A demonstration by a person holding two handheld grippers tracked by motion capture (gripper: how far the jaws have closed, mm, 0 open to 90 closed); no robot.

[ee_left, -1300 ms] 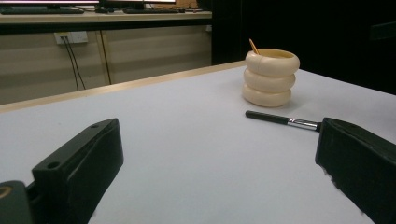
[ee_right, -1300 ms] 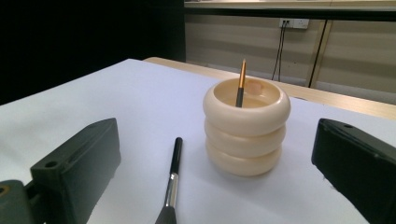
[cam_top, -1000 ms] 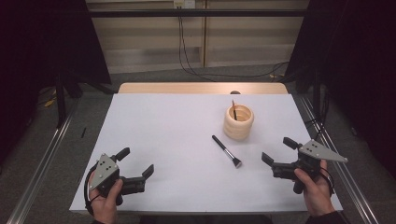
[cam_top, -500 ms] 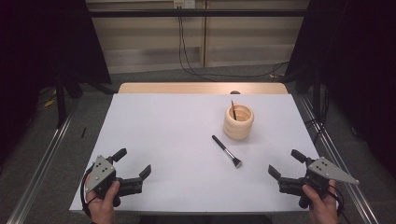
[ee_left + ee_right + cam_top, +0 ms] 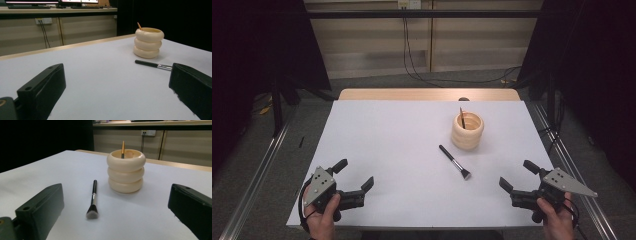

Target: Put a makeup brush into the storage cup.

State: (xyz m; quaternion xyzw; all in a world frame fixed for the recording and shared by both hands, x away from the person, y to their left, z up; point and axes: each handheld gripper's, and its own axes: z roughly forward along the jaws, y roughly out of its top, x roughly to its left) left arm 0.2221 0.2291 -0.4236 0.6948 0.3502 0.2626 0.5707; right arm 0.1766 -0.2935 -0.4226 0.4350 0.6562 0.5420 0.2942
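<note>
Only brush (image 5: 454,162) and holder (image 5: 467,131) interrupt bare table (image 5: 387,140).

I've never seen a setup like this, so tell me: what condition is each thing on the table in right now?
Black brush: lying flat on the white table, untouched.
Cream ringed holder: upright, a thin stick inside.
Left gripper: fingers open, holding nothing.
Right gripper: fingers open, holding nothing.

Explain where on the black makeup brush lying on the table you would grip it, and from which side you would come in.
Grip the black makeup brush mid-handle, just behind the silver ferrule. It lies flat, bristles toward the person, with bare table on both sides. Come down from above with the right tongs, jaws across the thin handle; they look nearer. Avoid the soft bristles.
</note>
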